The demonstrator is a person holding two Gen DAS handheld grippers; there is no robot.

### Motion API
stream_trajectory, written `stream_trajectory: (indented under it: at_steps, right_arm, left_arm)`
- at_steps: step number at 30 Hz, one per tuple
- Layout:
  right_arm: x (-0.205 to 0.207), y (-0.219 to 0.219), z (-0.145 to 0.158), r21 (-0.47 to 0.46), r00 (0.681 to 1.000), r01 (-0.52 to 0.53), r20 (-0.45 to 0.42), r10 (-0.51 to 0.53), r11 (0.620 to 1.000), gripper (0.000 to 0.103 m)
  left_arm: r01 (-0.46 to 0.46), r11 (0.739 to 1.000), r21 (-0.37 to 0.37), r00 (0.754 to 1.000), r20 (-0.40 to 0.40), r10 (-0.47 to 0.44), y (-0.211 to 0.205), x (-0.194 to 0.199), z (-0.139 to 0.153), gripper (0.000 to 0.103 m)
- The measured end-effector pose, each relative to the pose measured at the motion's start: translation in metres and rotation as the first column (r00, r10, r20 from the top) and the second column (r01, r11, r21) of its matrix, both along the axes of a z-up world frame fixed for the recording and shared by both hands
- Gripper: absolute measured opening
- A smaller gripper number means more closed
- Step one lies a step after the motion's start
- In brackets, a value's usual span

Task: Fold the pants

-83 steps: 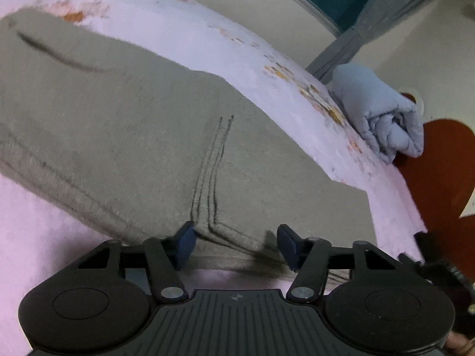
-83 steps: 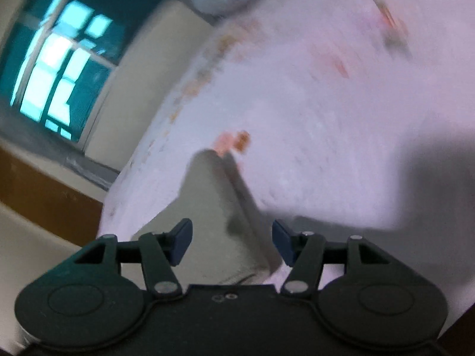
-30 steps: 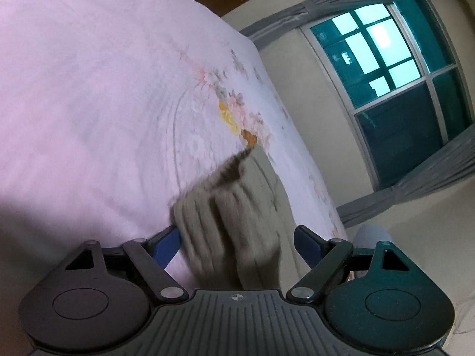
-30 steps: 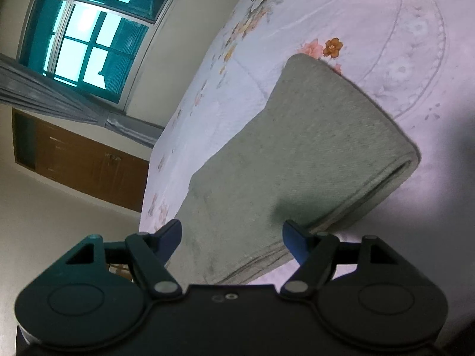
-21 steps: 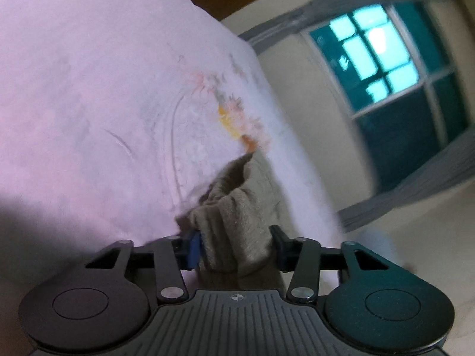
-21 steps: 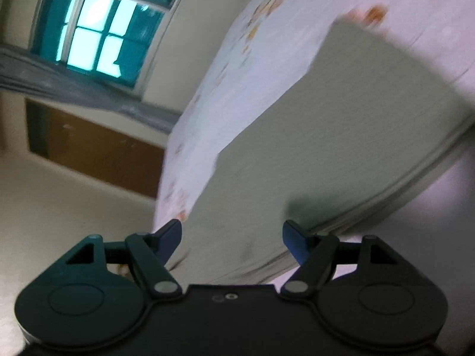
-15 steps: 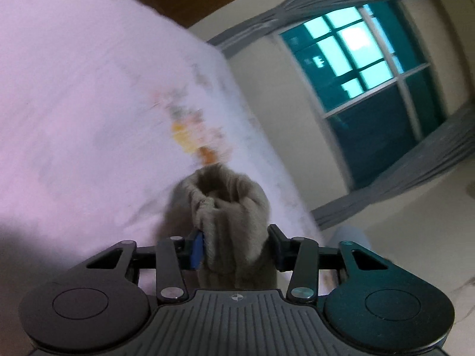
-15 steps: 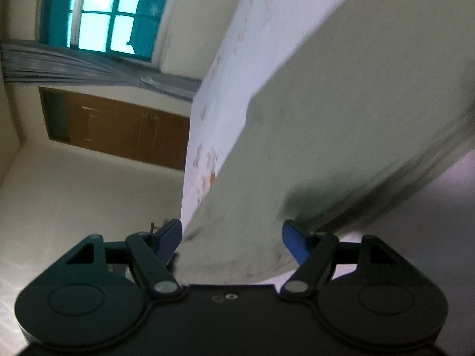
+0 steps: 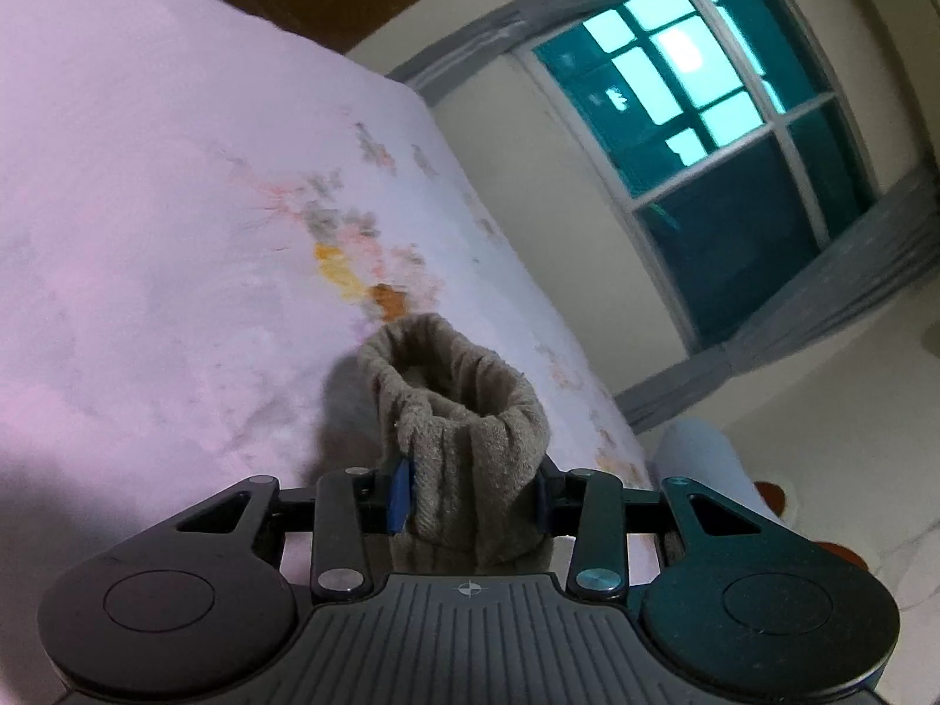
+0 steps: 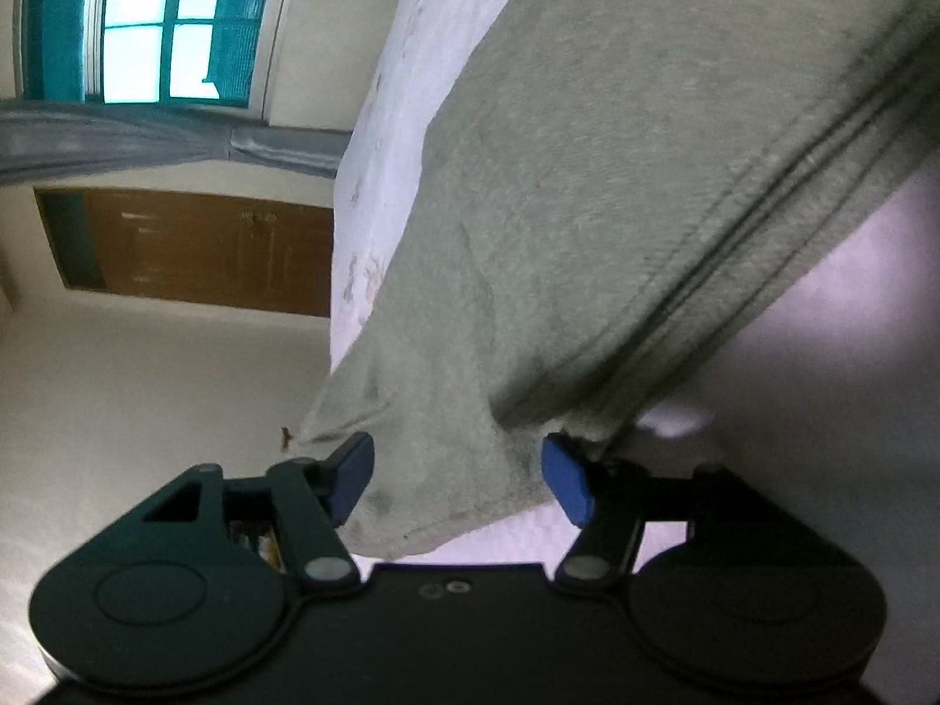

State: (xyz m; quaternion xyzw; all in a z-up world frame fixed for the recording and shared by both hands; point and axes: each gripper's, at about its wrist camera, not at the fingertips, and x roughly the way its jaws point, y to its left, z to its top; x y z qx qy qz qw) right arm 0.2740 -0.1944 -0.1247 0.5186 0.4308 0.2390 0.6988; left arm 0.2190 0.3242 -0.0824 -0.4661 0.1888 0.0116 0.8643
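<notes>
The grey-green pants lie on a pink flowered bedsheet (image 9: 147, 188). In the left wrist view my left gripper (image 9: 470, 496) is shut on a bunched end of the pants (image 9: 464, 411), which stands up between the blue pads like an open cuff, lifted off the sheet. In the right wrist view the pants (image 10: 617, 176) fill the upper right, with a stitched hem running diagonally. My right gripper (image 10: 458, 476) has its jaws apart, with a corner of the pants lying between the pads; the pads do not press it.
A rolled light-blue blanket (image 9: 705, 458) lies at the bed's far end. A window with grey curtains (image 9: 705, 117) and a wooden door (image 10: 205, 247) are behind. The bed edge (image 10: 346, 235) drops off at the left in the right wrist view.
My left gripper has closed on the pants' end and lifted it off the sheet. My right gripper has moved in low against the pants' hem, jaws still apart.
</notes>
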Motion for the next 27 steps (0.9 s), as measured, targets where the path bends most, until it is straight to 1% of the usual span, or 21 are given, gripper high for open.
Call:
stream_trajectory:
  at_steps: [2, 4, 5, 6, 8, 10, 11, 12, 13, 14, 15, 16, 17, 18, 19, 20, 22, 24, 25, 26, 27]
  right_arm:
    - [-0.001, -0.002, -0.001, 0.003, 1.000, 0.000, -0.003, 0.000, 1.000, 0.057]
    - [-0.002, -0.003, 0.000, -0.002, 1.000, -0.004, -0.004, 0.004, 1.000, 0.058]
    - [-0.002, -0.002, 0.001, -0.001, 1.000, -0.005, -0.006, 0.005, 1.000, 0.058]
    - [-0.002, -0.002, 0.002, 0.001, 1.000, -0.005, -0.008, 0.005, 1.000, 0.059]
    - [0.000, 0.004, 0.004, 0.001, 1.000, -0.005, -0.010, 0.005, 1.000, 0.059]
    - [-0.002, 0.003, 0.005, 0.000, 1.000, -0.006, -0.007, 0.006, 1.000, 0.059]
    - [-0.002, 0.003, 0.005, -0.001, 1.000, -0.004, -0.004, 0.004, 1.000, 0.059]
    - [0.000, 0.009, 0.006, -0.001, 1.000, 0.001, -0.003, -0.001, 1.000, 0.059]
    - [0.000, 0.010, 0.006, 0.000, 1.000, 0.006, -0.003, -0.006, 1.000, 0.059]
    - [-0.001, 0.011, 0.007, 0.000, 1.000, 0.009, 0.001, -0.009, 1.000, 0.060]
    - [-0.003, 0.012, 0.007, 0.002, 1.000, 0.010, 0.006, -0.010, 1.000, 0.061]
    - [-0.004, 0.012, 0.008, 0.012, 1.000, 0.013, 0.016, -0.013, 1.000, 0.062]
    - [-0.005, 0.012, 0.011, 0.039, 0.999, 0.016, 0.039, -0.017, 0.999, 0.062]
    - [-0.006, 0.014, 0.012, 0.045, 0.998, 0.015, 0.054, -0.018, 0.999, 0.061]
    - [-0.004, 0.017, 0.010, -0.002, 0.999, 0.020, 0.031, -0.019, 1.000, 0.058]
    - [-0.002, 0.020, 0.003, -0.056, 0.999, 0.028, -0.015, -0.029, 0.998, 0.041]
    - [0.002, 0.020, -0.008, -0.076, 0.998, 0.045, -0.036, -0.048, 0.996, 0.029]
    - [0.003, 0.017, -0.007, -0.057, 0.998, 0.040, -0.051, -0.043, 0.998, 0.030]
    - [0.002, 0.014, -0.002, -0.042, 0.998, 0.031, -0.049, -0.034, 0.999, 0.041]
    - [-0.002, 0.007, 0.006, -0.006, 0.999, 0.033, -0.017, -0.033, 0.999, 0.048]
    - [-0.008, -0.003, 0.016, 0.033, 0.999, 0.037, 0.034, -0.038, 0.999, 0.048]
  left_arm:
    - [-0.019, 1.000, -0.007, 0.999, -0.038, 0.019, 0.004, 0.003, -0.015, 0.043]
    - [-0.038, 0.999, -0.022, 0.996, -0.086, 0.036, 0.009, 0.004, -0.033, 0.052]
    - [-0.051, 0.998, -0.037, 0.994, -0.099, 0.047, 0.011, 0.004, -0.041, 0.061]
    - [-0.057, 0.997, -0.058, 0.995, -0.090, 0.051, 0.012, 0.002, -0.050, 0.062]
    - [-0.061, 0.997, -0.055, 0.997, -0.057, 0.058, 0.010, 0.001, -0.057, 0.064]
    - [-0.061, 0.997, -0.042, 0.997, -0.048, 0.059, 0.006, 0.005, -0.059, 0.073]
    - [-0.054, 0.998, -0.030, 0.998, -0.035, 0.053, 0.003, 0.008, -0.058, 0.086]
    - [-0.038, 0.999, -0.006, 0.999, -0.017, 0.038, -0.003, 0.013, -0.056, 0.097]
    - [-0.030, 0.999, 0.031, 0.999, -0.022, 0.031, -0.009, 0.017, -0.053, 0.097]
    - [-0.036, 0.997, 0.075, 0.998, -0.058, 0.040, -0.014, 0.022, -0.050, 0.078]
    - [-0.049, 0.995, 0.088, 0.994, -0.094, 0.057, -0.015, 0.024, -0.049, 0.040]
    - [-0.050, 0.999, 0.022, 0.995, -0.088, 0.052, -0.010, 0.023, -0.054, 0.040]
    - [-0.062, 0.998, -0.018, 0.995, -0.074, 0.061, -0.007, 0.020, -0.056, 0.039]
    - [-0.055, 0.998, -0.002, 0.996, -0.068, 0.055, -0.007, 0.018, -0.054, 0.039]
    - [-0.045, 0.999, 0.017, 0.997, -0.060, 0.046, -0.010, 0.017, -0.049, 0.039]
    - [-0.041, 0.999, 0.016, 0.998, -0.049, 0.042, -0.011, 0.016, -0.046, 0.039]
    - [-0.037, 0.999, 0.004, 0.999, -0.018, 0.037, -0.013, 0.014, -0.033, 0.039]
    - [-0.025, 0.999, 0.022, 1.000, 0.009, 0.025, -0.017, 0.014, -0.017, 0.039]
    - [-0.015, 0.999, 0.037, 1.000, 0.023, 0.014, -0.020, 0.015, -0.006, 0.039]
    - [-0.005, 0.999, 0.049, 0.999, 0.037, 0.003, -0.023, 0.014, 0.005, 0.039]
    - [0.012, 0.997, 0.079, 0.998, 0.055, -0.016, -0.030, 0.015, 0.021, 0.039]
